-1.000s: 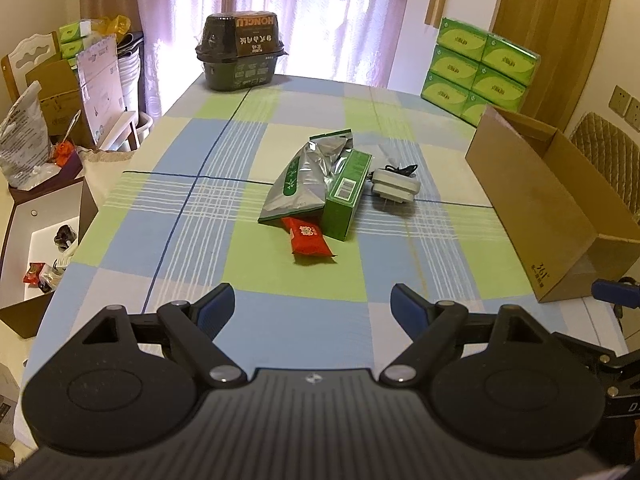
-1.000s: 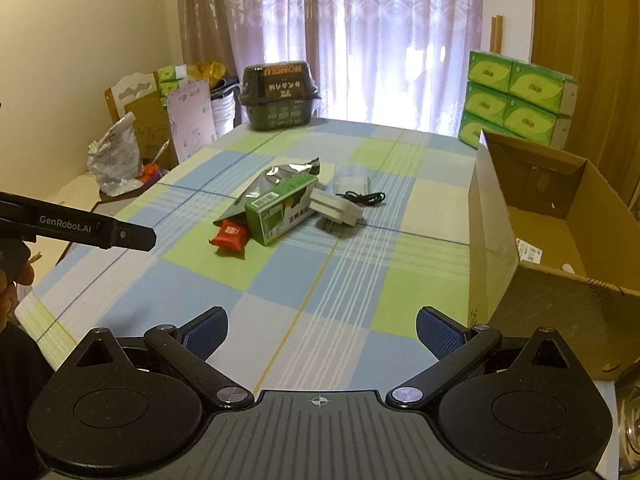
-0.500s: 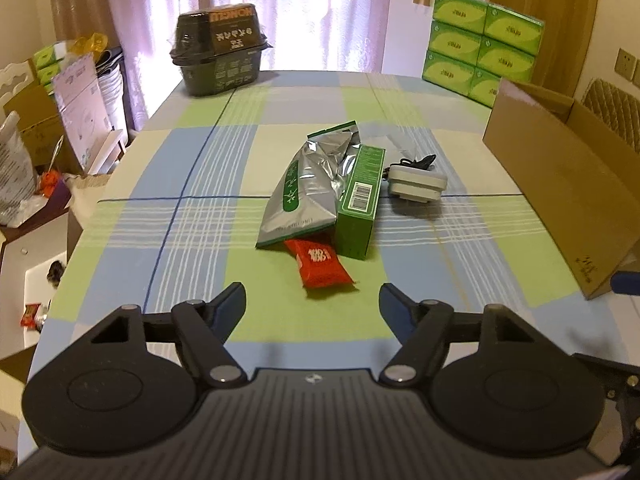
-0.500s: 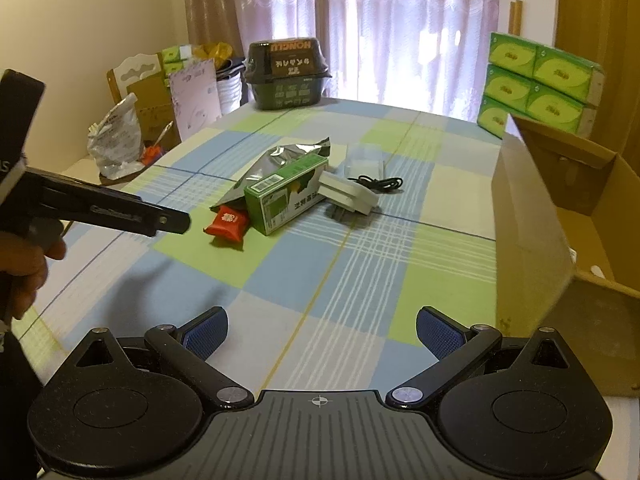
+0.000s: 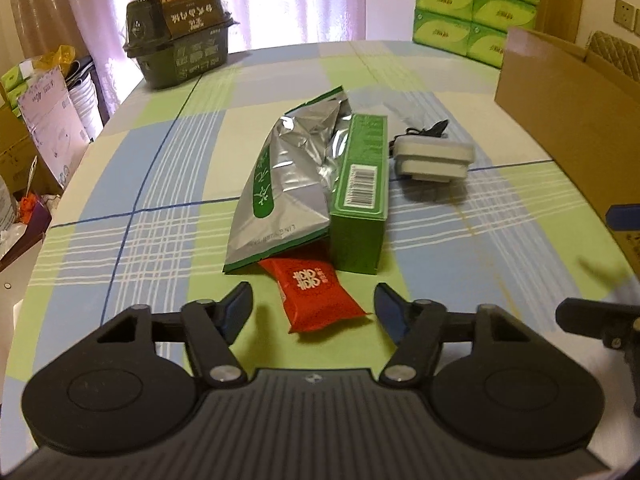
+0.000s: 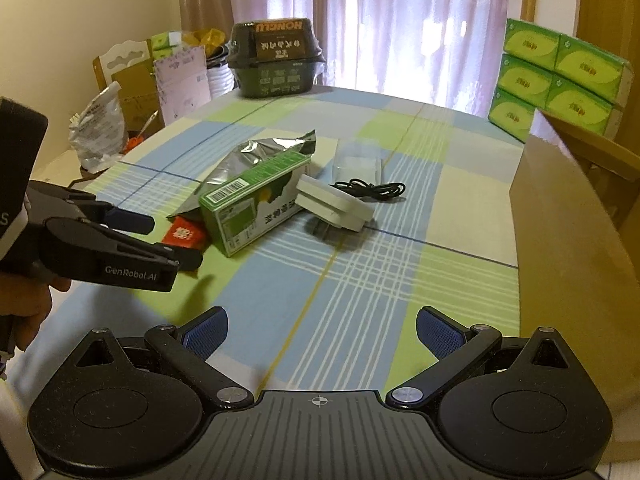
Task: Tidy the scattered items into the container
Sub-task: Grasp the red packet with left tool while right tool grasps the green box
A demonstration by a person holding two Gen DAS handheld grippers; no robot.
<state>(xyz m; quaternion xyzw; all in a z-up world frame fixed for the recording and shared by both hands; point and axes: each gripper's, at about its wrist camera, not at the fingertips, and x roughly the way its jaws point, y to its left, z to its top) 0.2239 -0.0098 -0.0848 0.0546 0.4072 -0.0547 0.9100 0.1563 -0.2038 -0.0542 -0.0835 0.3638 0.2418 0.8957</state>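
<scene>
A red snack packet (image 5: 316, 294) lies between the open fingers of my left gripper (image 5: 313, 306), untouched as far as I can tell. Behind it a silver foil bag (image 5: 288, 184) leans against a green box (image 5: 362, 196), with a white charger (image 5: 434, 160) and its black cable (image 6: 370, 190) to the right. The cardboard box (image 5: 568, 116) stands at the table's right side. My right gripper (image 6: 322, 334) hovers open and empty over the near table edge. The right wrist view shows the left gripper (image 6: 168, 240) reaching the red packet (image 6: 184, 234) beside the green box (image 6: 256, 200).
A dark lidded food tub (image 5: 180, 36) sits at the table's far end. Green tissue packs (image 5: 476, 8) are stacked behind the cardboard box. A clear plastic case (image 6: 358, 164) lies behind the charger. Cluttered boxes and bags (image 6: 100, 136) stand left of the table.
My left gripper has moved forward and down until the red packet sits between its fingers. The right gripper has edged forward toward the table's middle.
</scene>
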